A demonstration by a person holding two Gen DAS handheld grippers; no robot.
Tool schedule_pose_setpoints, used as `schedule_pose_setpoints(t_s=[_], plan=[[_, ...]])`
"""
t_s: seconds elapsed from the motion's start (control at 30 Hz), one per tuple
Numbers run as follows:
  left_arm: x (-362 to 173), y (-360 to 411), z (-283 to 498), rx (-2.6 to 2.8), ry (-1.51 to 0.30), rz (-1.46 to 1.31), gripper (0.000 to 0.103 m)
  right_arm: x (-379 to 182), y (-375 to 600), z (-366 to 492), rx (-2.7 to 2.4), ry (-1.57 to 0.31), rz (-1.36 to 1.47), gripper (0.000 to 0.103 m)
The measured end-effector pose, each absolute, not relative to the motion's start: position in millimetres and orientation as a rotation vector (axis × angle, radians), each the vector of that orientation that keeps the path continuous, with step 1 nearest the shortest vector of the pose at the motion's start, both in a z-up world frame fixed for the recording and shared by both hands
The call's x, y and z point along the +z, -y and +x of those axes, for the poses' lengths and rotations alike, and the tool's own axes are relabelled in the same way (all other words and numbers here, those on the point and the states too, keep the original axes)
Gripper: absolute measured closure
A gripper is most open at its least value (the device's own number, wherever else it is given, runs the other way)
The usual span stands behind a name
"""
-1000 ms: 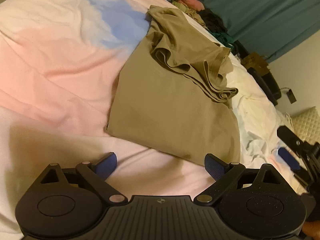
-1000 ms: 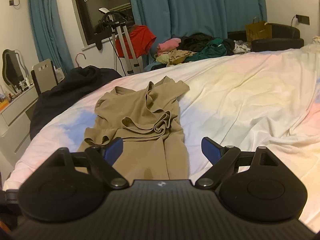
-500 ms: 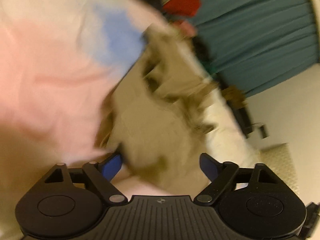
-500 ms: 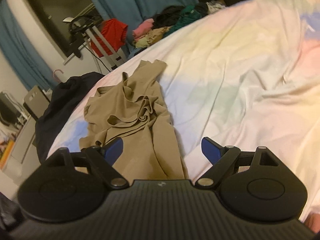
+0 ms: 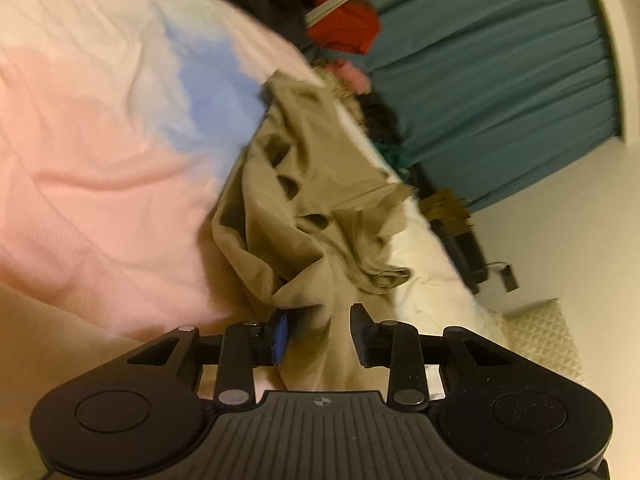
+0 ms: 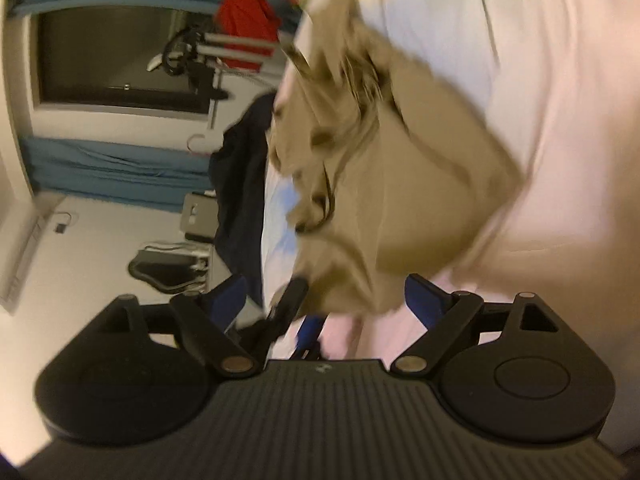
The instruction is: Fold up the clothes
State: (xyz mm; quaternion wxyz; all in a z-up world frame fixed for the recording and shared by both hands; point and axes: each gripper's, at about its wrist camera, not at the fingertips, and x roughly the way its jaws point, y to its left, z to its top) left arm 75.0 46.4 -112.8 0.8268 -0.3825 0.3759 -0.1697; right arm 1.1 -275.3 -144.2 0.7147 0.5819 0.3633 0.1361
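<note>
A tan garment (image 5: 320, 216) lies crumpled on the pastel bed sheet (image 5: 100, 152). My left gripper (image 5: 320, 334) has its fingers partly closed around the garment's near edge, with cloth filling the gap between them. In the right wrist view the same garment (image 6: 400, 184) is bunched and blurred by motion. My right gripper (image 6: 330, 300) is wide open at its near edge. The left gripper's fingers (image 6: 294, 292) show between my right gripper's fingers, holding the cloth.
Teal curtains (image 5: 500, 80), a red garment (image 5: 348, 26) and a pile of clothes (image 5: 360, 92) lie beyond the bed. A dark garment (image 6: 240, 184) hangs off the bed's side. A window (image 6: 120, 56) and a floor with small items (image 6: 168, 256) show beside it.
My left gripper moved onto the garment's near edge and closed most of the way on it. The garment went from flat to bunched. My right gripper rolled sideways and came close to the cloth.
</note>
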Motion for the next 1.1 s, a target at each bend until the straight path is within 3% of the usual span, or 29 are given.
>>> schedule_pose_setpoints(t_s=[0.03, 0.07, 0.1, 0.3, 0.43, 0.5, 0.53, 0.6, 0.63, 0.7, 0.77, 0.93, 1.03, 1.1], plan=[[-113.3, -47.4, 75.2, -0.359, -0.795, -0.818, 0.074, -149.5, 270.3, 2.2, 0.303, -0.821, 1.295, 0.014], [-113.8, -48.4, 75.4, -0.358, -0.791, -0.823, 0.088, -154.1, 267.9, 3.4, 0.299, -0.829, 1.304, 0.015], [-114.3, -49.4, 75.6, -0.356, -0.787, -0.828, 0.092, -158.2, 267.2, 4.6, 0.291, -0.830, 1.315, 0.015], [-107.2, -63.5, 66.8, -0.387, -0.697, -0.928, 0.097, -174.0, 269.5, 8.1, 0.230, -0.789, 1.378, 0.015], [-106.6, -71.2, 63.8, -0.386, -0.680, -1.002, 0.097, -173.3, 281.1, 5.1, 0.116, -0.707, 1.375, 0.025], [-109.2, -74.0, 64.4, -0.382, -0.690, -1.034, 0.097, -176.7, 286.9, 6.2, 0.080, -0.700, 1.383, 0.042], [-109.4, -75.1, 64.1, -0.379, -0.697, -1.036, 0.097, -177.9, 288.6, 7.9, 0.067, -0.709, 1.374, 0.061], [-110.3, -75.1, 64.8, -0.373, -0.711, -1.031, 0.097, -175.9, 289.2, 9.8, 0.059, -0.713, 1.334, 0.081], [-112.9, -74.7, 67.0, -0.367, -0.726, -1.034, 0.097, -173.6, 288.6, 9.9, 0.060, -0.709, 1.315, 0.084], [-118.4, -73.8, 71.5, -0.354, -0.757, -1.041, 0.086, -166.9, 289.9, 7.1, 0.068, -0.686, 1.276, 0.086], [-128.0, -71.7, 78.5, -0.353, -0.808, -1.068, 0.067, -158.9, 290.7, 5.7, 0.082, -0.655, 1.239, 0.087], [-144.3, -59.1, 97.4, -0.382, -0.934, -1.041, 0.045, -140.4, 293.1, 4.1, 0.127, -0.579, 1.171, 0.089], [-142.0, -54.7, 101.4, -0.378, -0.927, -0.984, 0.048, -130.1, 294.6, 4.0, 0.150, -0.533, 1.135, 0.090], [-137.1, -62.3, 97.7, -0.351, -0.873, -0.995, 0.060, -126.9, 295.7, 3.7, 0.157, -0.526, 1.132, 0.090]])
